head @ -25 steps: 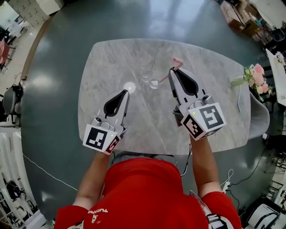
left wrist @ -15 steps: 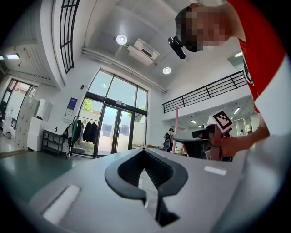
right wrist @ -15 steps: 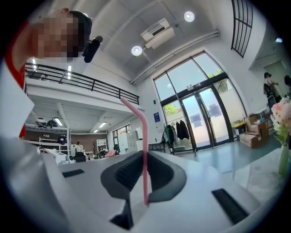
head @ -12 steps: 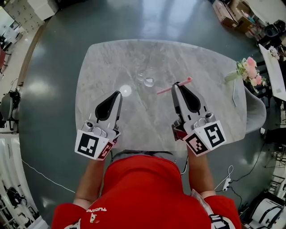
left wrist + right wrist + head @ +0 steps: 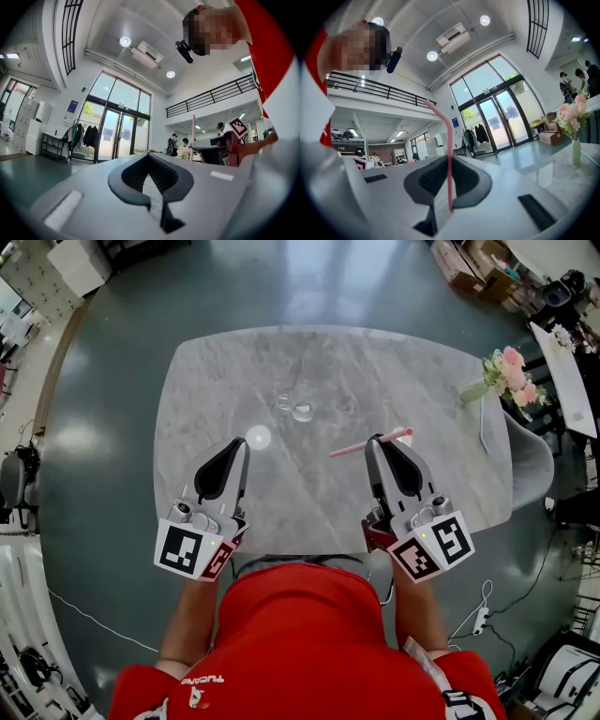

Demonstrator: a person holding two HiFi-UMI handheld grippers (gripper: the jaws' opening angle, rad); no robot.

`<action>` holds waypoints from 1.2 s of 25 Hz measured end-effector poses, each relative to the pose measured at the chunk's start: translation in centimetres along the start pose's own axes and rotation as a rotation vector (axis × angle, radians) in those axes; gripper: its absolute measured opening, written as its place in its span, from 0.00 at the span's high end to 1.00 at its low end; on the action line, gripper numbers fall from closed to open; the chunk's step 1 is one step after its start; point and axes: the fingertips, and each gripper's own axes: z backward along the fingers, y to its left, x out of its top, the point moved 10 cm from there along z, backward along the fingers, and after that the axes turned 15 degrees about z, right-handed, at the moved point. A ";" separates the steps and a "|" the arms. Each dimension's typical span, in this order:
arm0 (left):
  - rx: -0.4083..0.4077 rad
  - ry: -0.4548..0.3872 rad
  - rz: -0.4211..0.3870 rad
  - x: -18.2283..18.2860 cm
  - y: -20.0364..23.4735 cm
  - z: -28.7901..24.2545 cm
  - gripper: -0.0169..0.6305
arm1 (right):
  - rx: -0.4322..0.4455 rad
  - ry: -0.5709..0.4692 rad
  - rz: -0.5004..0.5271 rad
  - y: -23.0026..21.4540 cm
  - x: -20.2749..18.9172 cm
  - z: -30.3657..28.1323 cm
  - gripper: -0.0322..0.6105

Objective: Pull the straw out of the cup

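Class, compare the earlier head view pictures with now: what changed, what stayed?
The right tool, shut on the pink straw, drew back toward the person, carrying it away from the cup. The left tool drew back a little. The cup stayed on the table.

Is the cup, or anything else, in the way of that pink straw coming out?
Nothing visible is. The straw is already outside the cup, clamped in the right hand-held gripper over bare table. The cup stands apart from it, farther back.
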 end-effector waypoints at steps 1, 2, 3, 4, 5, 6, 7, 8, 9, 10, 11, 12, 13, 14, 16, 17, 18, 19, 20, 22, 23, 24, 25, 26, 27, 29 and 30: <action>-0.003 -0.002 -0.001 0.1 -0.1 -0.1 0.97 | -0.001 -0.001 0.002 0.0 0.0 0.2 0.92; -0.007 -0.003 -0.002 0.1 -0.2 -0.1 0.97 | -0.002 -0.001 0.004 0.1 0.1 0.3 0.92; -0.011 -0.004 -0.003 0.2 -0.4 -0.2 0.97 | -0.002 -0.002 0.006 0.1 0.1 0.4 0.92; -0.015 -0.006 -0.005 0.2 -0.5 -0.3 0.97 | -0.003 -0.003 0.008 0.1 0.1 0.5 0.92; -0.018 -0.007 -0.007 0.2 -0.6 -0.4 0.97 | -0.003 -0.003 0.009 0.1 0.1 0.6 0.92; -0.020 -0.008 -0.008 0.2 -0.7 -0.5 0.97 | -0.004 -0.003 0.010 0.0 0.1 0.7 0.92; -0.021 -0.009 -0.008 0.2 -0.8 -0.6 0.97 | -0.004 -0.002 0.010 0.0 0.1 0.8 0.92; -0.022 -0.010 -0.009 0.2 -0.9 -0.6 0.97 | -0.004 -0.002 0.010 -0.1 0.0 0.9 0.92; -0.022 -0.010 -0.010 0.2 -0.9 -0.7 0.97 | -0.004 -0.001 0.009 -0.1 -0.1 0.9 0.92; -0.021 -0.010 -0.011 0.2 -0.9 -0.7 0.97 | -0.003 -0.001 0.008 -0.2 -0.1 0.8 0.92; -0.020 -0.010 -0.011 0.2 -0.9 -0.7 0.97 | -0.002 -0.001 0.008 -0.2 -0.2 0.8 0.92; -0.018 -0.010 -0.011 0.2 -0.9 -0.7 0.97 | -0.001 -0.001 0.007 -0.2 -0.2 0.7 0.92; -0.015 -0.010 -0.011 0.2 -0.9 -0.7 0.97 | 0.001 -0.002 0.007 -0.3 -0.2 0.6 0.92; -0.013 -0.010 -0.011 0.3 -0.8 -0.7 0.97 | 0.003 -0.002 0.006 -0.3 -0.1 0.6 0.92; -0.008 -0.010 -0.011 0.4 -0.8 -0.8 0.97 | 0.006 -0.003 0.006 -0.3 0.0 0.4 0.92; -0.006 -0.010 -0.010 0.3 -0.7 -0.8 0.97 | 0.006 -0.004 0.005 -0.4 0.0 0.3 0.92; -0.004 -0.011 -0.010 0.3 -0.7 -0.8 0.97 | 0.007 -0.005 0.004 -0.5 -0.1 0.2 0.92; -0.003 -0.011 -0.009 0.3 -0.7 -0.8 0.97 | 0.007 -0.006 0.003 -0.5 -0.1 0.2 0.92; -0.002 -0.011 -0.009 0.2 -0.7 -0.8 0.97 | 0.008 -0.007 0.003 -0.6 -0.2 0.1 0.92; -0.001 -0.011 -0.008 0.2 -0.7 -0.9 0.97 | 0.009 -0.009 0.001 -0.6 -0.2 0.0 0.92; -0.001 -0.011 -0.008 0.2 -0.7 -0.9 0.97 | 0.009 -0.009 0.001 -0.6 -0.2 0.0 0.92; 0.000 -0.010 -0.007 0.2 -0.7 -0.9 0.97 | 0.009 -0.010 0.000 -0.6 -0.2 0.0 0.92; 0.000 -0.010 -0.007 0.2 -0.7 -0.8 0.97 | 0.009 -0.010 -0.001 -0.6 -0.2 -0.1 0.92; 0.000 -0.011 -0.006 0.2 -0.7 -0.8 0.97 | 0.010 -0.010 -0.002 -0.6 -0.2 -0.1 0.92; 0.001 -0.011 -0.006 0.1 -0.7 -0.8 0.97 | 0.011 -0.010 -0.003 -0.5 -0.2 -0.1 0.92; 0.001 -0.011 -0.005 0.1 -0.7 -0.8 0.97 | 0.012 -0.010 -0.004 -0.6 -0.2 -0.1 0.92; 0.002 -0.011 -0.005 0.1 -0.7 -0.8 0.97 | 0.013 -0.010 -0.004 -0.6 -0.2 -0.2 0.92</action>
